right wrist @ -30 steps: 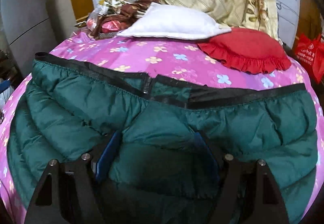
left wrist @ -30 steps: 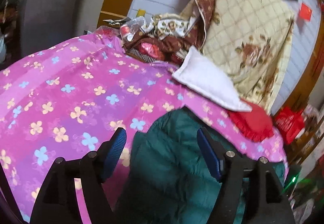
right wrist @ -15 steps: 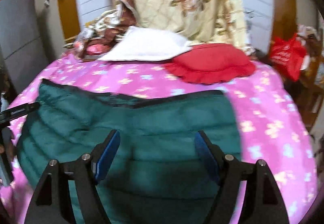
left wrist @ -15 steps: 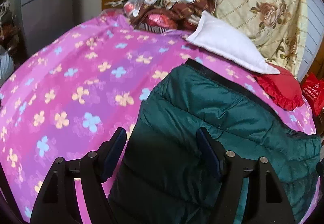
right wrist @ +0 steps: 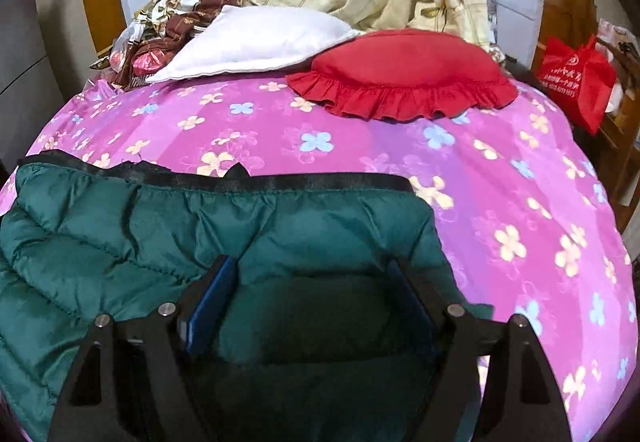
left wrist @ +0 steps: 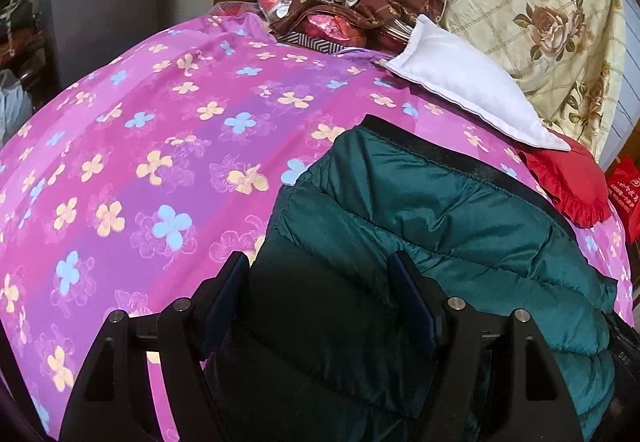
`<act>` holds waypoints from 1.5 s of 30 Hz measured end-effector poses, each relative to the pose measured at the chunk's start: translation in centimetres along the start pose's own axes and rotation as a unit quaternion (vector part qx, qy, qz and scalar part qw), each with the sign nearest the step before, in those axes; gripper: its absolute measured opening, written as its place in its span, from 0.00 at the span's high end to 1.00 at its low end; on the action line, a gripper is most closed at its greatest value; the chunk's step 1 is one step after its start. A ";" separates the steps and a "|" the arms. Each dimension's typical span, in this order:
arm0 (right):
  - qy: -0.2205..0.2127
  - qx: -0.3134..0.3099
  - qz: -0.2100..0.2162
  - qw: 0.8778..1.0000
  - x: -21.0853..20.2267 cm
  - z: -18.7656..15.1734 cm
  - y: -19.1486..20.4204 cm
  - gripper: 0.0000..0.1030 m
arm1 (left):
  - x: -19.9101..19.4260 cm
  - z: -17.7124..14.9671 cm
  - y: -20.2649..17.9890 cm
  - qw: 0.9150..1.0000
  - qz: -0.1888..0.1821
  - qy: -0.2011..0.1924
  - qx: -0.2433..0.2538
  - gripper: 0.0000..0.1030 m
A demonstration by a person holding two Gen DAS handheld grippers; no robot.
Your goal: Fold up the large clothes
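On the pink floral bedspread (right wrist: 500,170), the green puffer jacket (right wrist: 120,242) lies beneath both your grippers, spreading toward 12 o'clock. Your left gripper (left wrist: 320,270) and right gripper (right wrist: 312,274) gape wide, holding nothing. The jacket's near edge is cut off at 6 o'clock.

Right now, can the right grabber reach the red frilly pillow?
Probably yes. The right gripper is open over the green jacket, and only bare pink sheet lies between the jacket's black hem and the red pillow. It must move forward first.

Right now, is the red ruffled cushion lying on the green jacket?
No, the red cushion sits apart from the green jacket, pink sheet showing between them.
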State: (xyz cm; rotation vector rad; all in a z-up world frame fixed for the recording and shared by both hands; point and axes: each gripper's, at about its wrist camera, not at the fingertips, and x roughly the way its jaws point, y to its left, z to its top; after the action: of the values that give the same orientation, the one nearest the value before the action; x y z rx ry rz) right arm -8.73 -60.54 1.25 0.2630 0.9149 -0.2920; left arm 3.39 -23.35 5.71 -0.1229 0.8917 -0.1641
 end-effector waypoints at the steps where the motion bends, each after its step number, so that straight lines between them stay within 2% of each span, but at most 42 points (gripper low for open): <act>1: 0.003 -0.003 -0.002 1.000 0.1 0.1 0.1 0.21 | 0.0 -0.1 0.0 1.000 0.001 -0.001 0.002 0.49; 5: 0.001 0.001 -0.006 1.000 -2.1 0.1 0.2 0.21 | -0.1 -0.1 0.1 1.000 -0.002 -0.001 0.004 0.49; 9: -0.034 0.030 0.031 0.998 -6.5 -1.2 -0.5 0.21 | -0.1 -0.2 0.1 1.000 -0.005 -0.003 0.000 0.49; 12: -0.045 0.023 0.035 0.998 -8.7 -2.8 -0.4 0.21 | -0.1 -0.4 0.1 1.000 -0.004 -0.007 -0.001 0.47; 14: -0.036 0.021 0.025 0.999 -8.4 -3.9 -0.7 0.21 | 0.0 -0.5 0.2 1.000 -0.002 -0.011 -0.004 0.46; 17: 0.002 0.029 0.023 0.999 -5.7 -5.0 -1.3 0.21 | -0.3 -0.6 0.0 1.000 0.005 -0.014 0.000 0.46; 20: 0.001 0.031 0.013 0.999 -5.6 -4.8 -1.1 0.21 | -1.4 -0.8 0.1 1.000 0.009 -0.016 0.009 0.46; 26: -0.042 0.025 -0.006 0.999 -10.6 -4.6 0.0 0.21 | -4.9 -1.7 0.4 0.999 -0.015 -0.029 0.011 0.46; 30: -0.060 0.016 0.020 0.998 -12.9 -4.7 1.2 0.21 | -6.5 -2.8 -0.1 0.999 -0.031 -0.038 0.022 0.46; 33: -0.043 0.006 0.040 0.998 -12.2 -4.9 2.6 0.21 | -6.4 -3.7 -1.1 0.998 -0.028 -0.029 0.044 0.46; 38: -0.005 -0.013 0.027 1.000 -8.6 -6.0 4.5 0.20 | -5.3 -4.9 -2.4 0.996 0.001 -0.032 0.085 0.46; 42: 0.002 -0.026 0.012 1.000 -7.2 -6.4 5.1 0.19 | -5.0 -5.0 -2.5 0.996 0.003 -0.032 0.085 0.46; 45: 0.009 -0.021 0.018 1.000 -7.5 -6.1 4.9 0.19 | -5.1 -5.0 -2.4 0.996 0.001 -0.031 0.083 0.46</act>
State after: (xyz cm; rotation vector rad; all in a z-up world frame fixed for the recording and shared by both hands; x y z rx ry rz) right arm -15.80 -52.87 4.22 0.2430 0.9319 -0.2379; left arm -3.89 -24.93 6.86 0.0288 0.8129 -0.2303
